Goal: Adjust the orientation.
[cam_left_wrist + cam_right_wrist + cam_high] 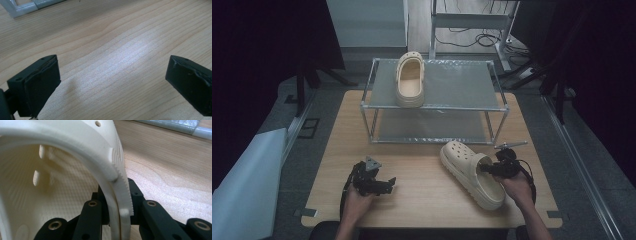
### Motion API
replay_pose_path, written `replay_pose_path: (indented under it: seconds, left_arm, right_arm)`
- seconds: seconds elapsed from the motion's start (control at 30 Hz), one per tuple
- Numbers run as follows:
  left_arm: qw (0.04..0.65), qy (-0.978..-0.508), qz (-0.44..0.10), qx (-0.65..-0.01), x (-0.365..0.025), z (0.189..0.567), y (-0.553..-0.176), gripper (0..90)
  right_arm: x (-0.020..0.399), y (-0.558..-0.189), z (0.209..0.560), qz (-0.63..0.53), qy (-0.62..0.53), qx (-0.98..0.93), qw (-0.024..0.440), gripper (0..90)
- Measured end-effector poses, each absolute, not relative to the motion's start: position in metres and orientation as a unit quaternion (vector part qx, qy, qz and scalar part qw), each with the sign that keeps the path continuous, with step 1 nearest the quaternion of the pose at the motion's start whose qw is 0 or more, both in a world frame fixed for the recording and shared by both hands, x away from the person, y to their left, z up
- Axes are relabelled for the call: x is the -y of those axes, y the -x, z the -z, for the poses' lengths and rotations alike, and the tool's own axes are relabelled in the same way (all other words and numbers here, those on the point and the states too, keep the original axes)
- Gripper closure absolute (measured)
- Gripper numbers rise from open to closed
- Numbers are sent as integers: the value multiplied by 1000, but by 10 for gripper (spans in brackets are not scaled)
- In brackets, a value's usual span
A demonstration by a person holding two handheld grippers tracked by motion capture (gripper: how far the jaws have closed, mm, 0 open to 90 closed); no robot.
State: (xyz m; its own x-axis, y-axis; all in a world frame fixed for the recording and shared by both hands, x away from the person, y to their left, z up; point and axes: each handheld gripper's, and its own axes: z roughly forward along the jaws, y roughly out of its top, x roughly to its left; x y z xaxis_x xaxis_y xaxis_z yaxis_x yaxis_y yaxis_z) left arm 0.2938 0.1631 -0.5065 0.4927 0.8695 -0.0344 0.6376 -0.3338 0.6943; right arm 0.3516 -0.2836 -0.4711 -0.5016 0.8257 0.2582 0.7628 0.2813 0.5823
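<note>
Near the table's front right corner, the right hand-held gripper (486,168) is clamped on the side wall of the cream clog (472,172) — a thin, flexible rim that could bend and slip free if lifted. The right gripper view reveals this pinch closely; the left hand-held gripper (112,82) gapes wide, empty, over bare table (120,37).

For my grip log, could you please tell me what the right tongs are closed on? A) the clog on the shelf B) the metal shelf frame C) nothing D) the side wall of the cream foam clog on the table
D: the right tongs pinch the side wall of the cream foam clog lying on the wooden table.
</note>
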Motion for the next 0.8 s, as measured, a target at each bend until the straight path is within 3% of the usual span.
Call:
replay_pose_path:
  seconds: [0.8]
  left_arm:
    - [331,-796,-171,-477,-165,506,-295,0]
  right_arm:
    - [291,-349,446,-421,-536,-728,-77,774]
